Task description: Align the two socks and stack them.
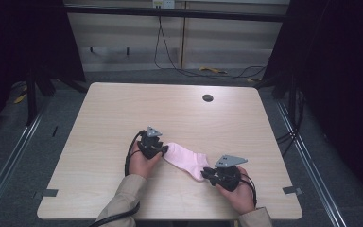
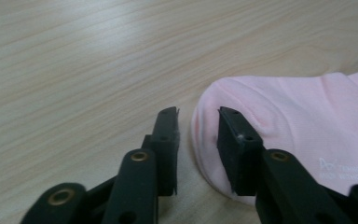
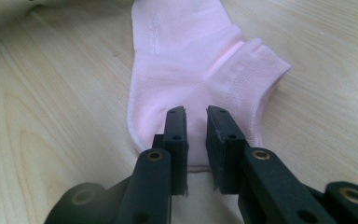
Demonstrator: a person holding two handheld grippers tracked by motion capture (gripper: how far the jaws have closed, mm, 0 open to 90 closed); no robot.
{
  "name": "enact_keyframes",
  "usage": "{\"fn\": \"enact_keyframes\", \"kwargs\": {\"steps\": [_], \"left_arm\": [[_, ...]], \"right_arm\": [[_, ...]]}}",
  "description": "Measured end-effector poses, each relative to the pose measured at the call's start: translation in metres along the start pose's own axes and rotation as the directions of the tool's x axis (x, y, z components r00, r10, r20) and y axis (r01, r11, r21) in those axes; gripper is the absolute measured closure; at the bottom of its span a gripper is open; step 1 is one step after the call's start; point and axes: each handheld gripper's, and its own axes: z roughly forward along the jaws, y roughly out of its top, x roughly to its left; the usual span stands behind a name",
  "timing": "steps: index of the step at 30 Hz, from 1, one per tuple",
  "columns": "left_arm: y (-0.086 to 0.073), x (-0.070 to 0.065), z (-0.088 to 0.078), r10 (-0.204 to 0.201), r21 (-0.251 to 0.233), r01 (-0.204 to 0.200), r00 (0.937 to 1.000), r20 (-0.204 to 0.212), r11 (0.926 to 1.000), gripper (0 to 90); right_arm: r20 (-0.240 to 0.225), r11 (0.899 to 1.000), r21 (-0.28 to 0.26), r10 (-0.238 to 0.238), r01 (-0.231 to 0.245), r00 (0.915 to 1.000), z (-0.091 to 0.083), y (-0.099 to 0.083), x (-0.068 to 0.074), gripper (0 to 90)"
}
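A pink ankle sock lies flat on the wooden table, toe to the left and cuff to the lower right. My left gripper is at the toe end. In the left gripper view its jaws stand apart, and the rounded toe edge of the sock lies in the gap with no pad pressing on it. My right gripper is at the heel. Its jaws stand a narrow gap apart over the heel of the sock, which looks smooth and unpinched.
A dark round grommet sits near the table's far edge. Black frame posts and loose cables stand on the floor beyond the table. Bare tabletop stretches to the left, the right and the far side of the sock.
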Motion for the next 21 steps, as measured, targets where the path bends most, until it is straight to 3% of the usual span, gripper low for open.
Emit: {"fn": "enact_keyframes", "kwargs": {"steps": [4, 6, 10, 11, 13, 21], "left_arm": [[-0.002, 0.0, 0.001, -0.024, -0.011, 0.024, 0.9994, 0.026, 0.9996, 81.0], [-0.003, 0.0, 0.001, -0.044, -0.016, 0.044, 0.9984, 0.037, 0.9989, 83.9], [-0.003, 0.0, 0.001, -0.035, -0.018, 0.036, 0.9986, 0.038, 0.9992, 87.7], [-0.003, 0.0, 0.0, -0.055, -0.023, 0.056, 0.9977, 0.039, 0.9982, 88.0], [0.0, 0.0, -0.003, -0.042, -0.024, 0.043, 0.9988, 0.025, 0.9988, 88.6], [0.018, -0.012, -0.02, -0.013, -0.062, 0.017, 0.9981, 0.06, 0.9979, 88.7]], "right_arm": [[0.001, 1.0, -0.001, -0.003, 0.003, 1.0, 0.0, 0.0, 0.0, 78.3], [0.001, 1.0, -0.002, -0.005, 0.005, 1.0, 0.0, 0.0, 0.0, 78.3], [0.001, 1.0, 0.0, -0.001, 0.001, 1.0, 0.0, 0.0, 0.0, 78.4], [0.0, 1.0, 0.0, 0.0, 0.0, 1.0, 0.0, 0.0, 0.0, 78.4], [-0.002, 1.0, -0.001, -0.001, 0.001, 1.0, 0.0, 0.0, -0.001, 78.4], [-0.002, 1.0, -0.002, -0.004, 0.004, 1.0, 0.0, 0.0, 0.0, 78.4]]}}
